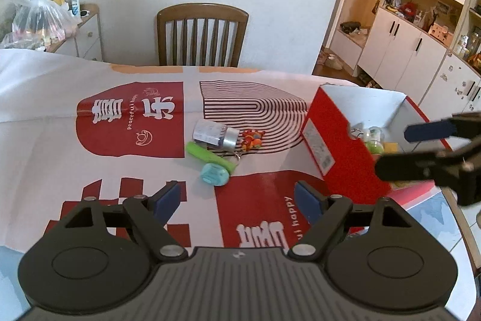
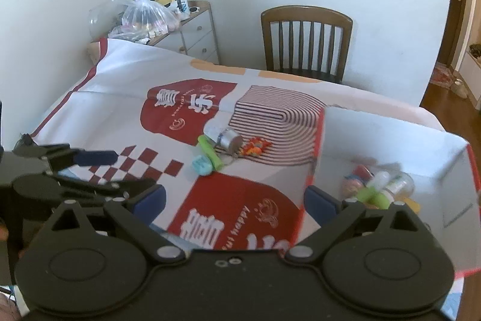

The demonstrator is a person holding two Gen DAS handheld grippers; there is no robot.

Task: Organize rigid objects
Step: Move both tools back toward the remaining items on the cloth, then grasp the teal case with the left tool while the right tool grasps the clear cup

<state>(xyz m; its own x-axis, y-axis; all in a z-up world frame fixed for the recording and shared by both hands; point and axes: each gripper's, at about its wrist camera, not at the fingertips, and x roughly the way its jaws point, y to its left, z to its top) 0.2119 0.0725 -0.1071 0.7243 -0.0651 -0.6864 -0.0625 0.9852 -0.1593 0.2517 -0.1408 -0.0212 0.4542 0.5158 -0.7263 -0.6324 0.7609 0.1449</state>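
A small pile lies mid-table: a clear jar with a silver lid (image 1: 215, 135) on its side, a green tube (image 1: 209, 156), a teal oval case (image 1: 214, 174) and an orange keychain toy (image 1: 252, 139). The same jar (image 2: 224, 136), tube (image 2: 210, 152), case (image 2: 202, 165) and toy (image 2: 255, 148) show in the right wrist view. A red box (image 1: 342, 152) with a white inside (image 2: 375, 140) holds several small items (image 2: 378, 187). My left gripper (image 1: 239, 199) is open and empty, short of the pile. My right gripper (image 2: 234, 200) is open and empty by the box's left wall.
A red and white printed cloth (image 1: 120, 170) covers the table. A wooden chair (image 1: 202, 35) stands at the far edge. A drawer unit with plastic bags (image 2: 168, 20) is at the far left. White cabinets (image 1: 421, 35) line the right.
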